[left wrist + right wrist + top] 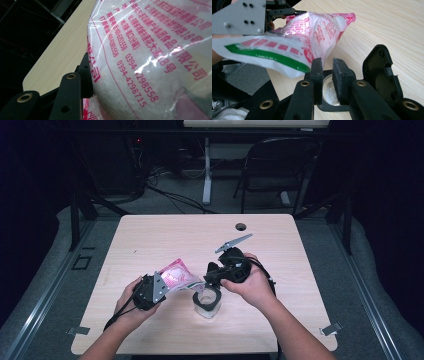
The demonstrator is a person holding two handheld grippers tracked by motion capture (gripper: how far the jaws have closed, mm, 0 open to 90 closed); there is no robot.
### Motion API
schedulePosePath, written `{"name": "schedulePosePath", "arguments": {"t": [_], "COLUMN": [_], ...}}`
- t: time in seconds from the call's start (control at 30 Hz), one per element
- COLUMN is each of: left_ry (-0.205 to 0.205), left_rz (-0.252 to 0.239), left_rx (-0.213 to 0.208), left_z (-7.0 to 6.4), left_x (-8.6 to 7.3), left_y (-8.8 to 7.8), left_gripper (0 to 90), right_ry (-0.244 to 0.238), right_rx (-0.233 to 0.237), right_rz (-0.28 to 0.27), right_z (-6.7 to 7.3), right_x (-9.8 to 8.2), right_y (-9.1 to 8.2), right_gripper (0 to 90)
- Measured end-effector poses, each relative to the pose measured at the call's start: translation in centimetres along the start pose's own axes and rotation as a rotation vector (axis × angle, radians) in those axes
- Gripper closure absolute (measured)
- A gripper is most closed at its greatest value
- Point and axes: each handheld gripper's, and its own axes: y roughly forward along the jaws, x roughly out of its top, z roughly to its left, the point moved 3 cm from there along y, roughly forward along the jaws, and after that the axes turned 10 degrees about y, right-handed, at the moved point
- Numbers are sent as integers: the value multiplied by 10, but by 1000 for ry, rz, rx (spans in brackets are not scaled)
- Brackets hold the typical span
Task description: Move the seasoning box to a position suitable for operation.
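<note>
The left gripper (165, 285) clamps its fingers on the pink-printed bag (176, 274). The right gripper (209, 279) pinches the bag's lower corner over the open jar (207, 304) on the counter (280, 245).

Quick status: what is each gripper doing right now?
Left gripper: shut on the bag of white granules.
Right gripper: jaws nearly together at the bag's corner; grip cannot be told.

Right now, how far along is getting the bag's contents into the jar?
Done: the jar stands with its lid flipped open. In hand: the left gripper holds the bag tilted above it, with the right gripper at its lower corner, grip unclear. Left: the bag looks full, so pouring is ahead.
</note>
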Motion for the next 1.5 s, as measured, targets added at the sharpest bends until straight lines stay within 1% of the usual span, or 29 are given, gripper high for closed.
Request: {"name": "schedulePosePath", "arguments": {"t": [0.13, 0.27, 0.3, 0.37, 0.43, 0.53, 0.57, 0.67, 0.7, 0.73, 0.8, 0.83, 0.9, 0.93, 1.0, 1.03, 1.07, 1.13, 1.2, 1.23, 1.27, 1.33, 1.37, 1.4, 1.43, 1.47, 1.5], "left_ry": [17, 41, 41, 47, 67, 76, 81, 97, 106, 106, 105, 107, 117, 131, 137, 142, 147, 156, 183, 202, 202, 223, 237, 237, 250, 250, 258], "left_rz": [-7, -1, -1, -3, 0, 2, 2, 9, 12, 11, 11, 15, 23, 23, 28, 32, 31, 41, 51, 57, 57, 61, 63, 63, 66, 66, 66], "left_rx": [6, 11, 11, 12, 15, 14, 13, 10, 6, 4, 1, -1, -8, -2, -3, -10, -14, -30, -30, -29, -29, -26, -21, -21, -20, -20, -14], "left_z": [-2, -3, -3, -4, -4, -4, -5, -6, -5, -5, -5, -4, -3, -1, 1, 3, 3, 4, 5, 5, 5, 5, 5, 5, 6, 6, 6], "left_x": [2, 4, 4, 5, 7, 8, 9, 11, 13, 13, 14, 14, 16, 17, 19, 20, 21, 22, 24, 26, 26, 28, 30, 30, 32, 32, 33], "left_y": [1, 1, 1, 2, 1, 1, 1, 1, 2, 2, 2, 1, 1, 0, -1, -1, -1, -1, -1, -1, -1, -2, -2, -2, -3, -3, -3], "left_gripper": [575, 576, 576, 576, 577, 577, 577, 578, 578, 578, 579, 579, 579, 579, 580, 580, 580, 581, 581, 581, 581, 581, 582, 582, 582, 582, 583], "right_ry": [7, 13, 13, 14, 18, 14, 17, 10, 8, 6, 5, 15, 4, 7, 10, 8, 17, 19, 28, 29, 29, 22, 33, 33, 46, 46, 41], "right_rx": [2, 8, 8, 8, 10, 14, 19, 21, 21, 20, 17, 17, 16, 17, 12, 16, 12, 7, 8, 6, 6, 0, 0, 0, 3, 3, 0], "right_rz": [1, 8, 8, 17, 22, 33, 31, 58, 60, 70, 72, 70, 89, 88, 82, 86, 90, 99, 96, 110, 110, 127, 124, 124, 124, 124, 137], "right_z": [1, 3, 3, 4, 5, 5, 6, 9, 9, 10, 10, 11, 11, 12, 13, 12, 12, 11, 11, 10, 10, 9, 8, 8, 8, 8, 7], "right_x": [4, 9, 9, 11, 13, 13, 13, 13, 13, 13, 13, 12, 13, 13, 13, 13, 13, 13, 13, 13, 13, 13, 13, 13, 12, 12, 12], "right_y": [-1, -1, -1, 0, 1, 2, 4, 8, 10, 11, 12, 14, 14, 15, 16, 16, 17, 18, 19, 20, 20, 20, 22, 22, 24, 24, 24], "right_gripper": [789, 789, 789, 789, 789, 787, 785, 774, 773, 773, 773, 773, 773, 773, 774, 774, 774, 775, 775, 774, 774, 775, 775, 775, 779, 779, 786]}}
